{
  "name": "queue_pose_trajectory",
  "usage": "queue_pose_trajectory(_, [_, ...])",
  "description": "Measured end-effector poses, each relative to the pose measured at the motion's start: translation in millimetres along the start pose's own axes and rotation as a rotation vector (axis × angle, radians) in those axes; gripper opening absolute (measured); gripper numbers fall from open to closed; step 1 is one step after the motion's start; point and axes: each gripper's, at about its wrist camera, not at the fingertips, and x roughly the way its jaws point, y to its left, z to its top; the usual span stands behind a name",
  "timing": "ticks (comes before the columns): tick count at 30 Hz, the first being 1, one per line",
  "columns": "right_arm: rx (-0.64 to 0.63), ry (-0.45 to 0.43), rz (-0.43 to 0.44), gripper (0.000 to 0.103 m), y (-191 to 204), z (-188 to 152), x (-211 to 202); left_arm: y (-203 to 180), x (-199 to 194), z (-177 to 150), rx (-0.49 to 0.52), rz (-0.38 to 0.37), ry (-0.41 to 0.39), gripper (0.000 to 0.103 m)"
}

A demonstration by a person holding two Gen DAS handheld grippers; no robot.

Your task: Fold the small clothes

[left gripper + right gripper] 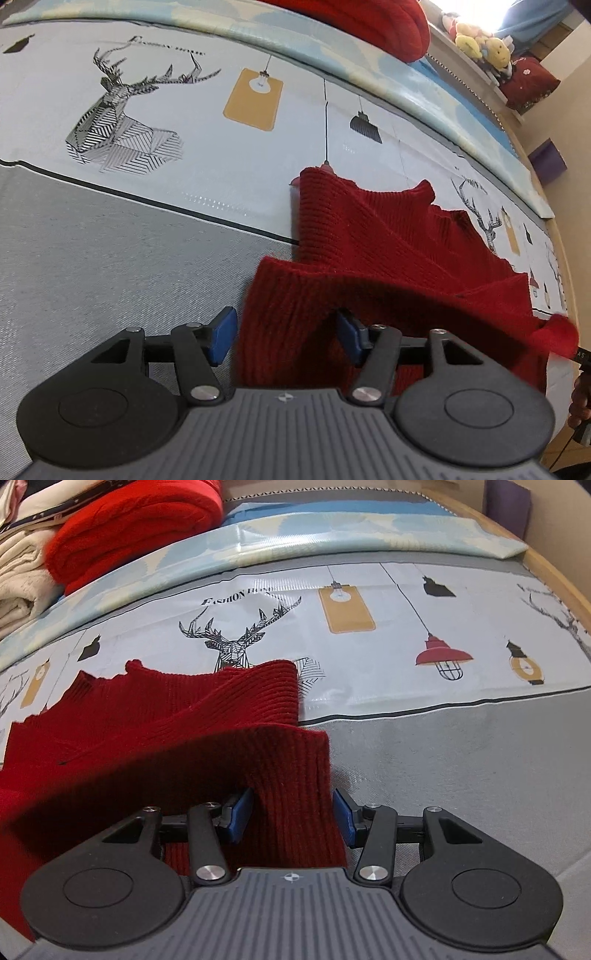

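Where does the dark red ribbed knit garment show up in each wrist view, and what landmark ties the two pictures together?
Left wrist view: the dark red ribbed knit garment fills the centre and lower right, its near edge hanging between the tool's blue pads.
Right wrist view: the garment fills the left and centre, its near edge between that tool's pads.
Shared landmark: the bright red folded knit lying beyond the printed cloth.

sweater (207,716): red ribbed knit, matt | table cover (388,672): glossy printed plastic | mat (110,258): grey woven cloth
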Motion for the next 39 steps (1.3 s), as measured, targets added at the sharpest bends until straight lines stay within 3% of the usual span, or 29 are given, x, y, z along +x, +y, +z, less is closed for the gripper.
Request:
queue_pose_trajectory(6, [0.075,0.020,0.023,0.052,-7,6,13,1,15,4,0.001,-0.011,0.030,0.063])
queue_pose_trajectory(8, [0.085,0.022,0.029,0.050,-8,8,16,3,16,5,-0.003,-0.022,0.025,0.055])
queue_pose_trajectory(9, [0.088,0.021,0.035,0.044,-8,8,16,3,16,6,-0.003,-0.033,0.021,0.042])
queue_pose_trajectory(11, [0.082,0.024,0.056,0.031,-5,10,18,3,16,7,0.001,-0.043,0.018,0.030])
queue_pose_trajectory(13, [0.054,0.018,0.048,0.017,-1,11,17,3,14,7,0.019,-0.039,0.015,0.024])
queue_pose_trajectory(15, [0.050,-0.003,0.049,0.012,0,14,13,2,11,8,0.029,-0.038,0.001,0.020])
queue_pose_trajectory(19, [0.124,-0.113,0.043,0.011,-9,24,-8,-1,-12,11,0.039,-0.040,-0.095,0.018])
queue_pose_trajectory(21, [0.141,-0.205,0.050,0.011,-7,28,-25,-3,-28,13,0.041,-0.067,-0.162,0.018])
queue_pose_trajectory(27, [0.158,-0.445,0.055,0.011,0,39,-53,-13,-55,21,0.066,-0.040,-0.358,0.017])
queue_pose_trajectory(31, [0.168,-0.467,0.042,0.011,5,48,-45,-28,-51,26,0.127,0.003,-0.404,0.017])
queue_pose_trajectory(36, [0.158,-0.439,0.009,0.011,14,55,-26,-40,-27,33,0.177,0.077,-0.378,0.017])
queue_pose_trajectory(39, [0.148,-0.413,-0.015,0.011,20,56,-15,-36,-18,35,0.164,0.081,-0.363,0.017])
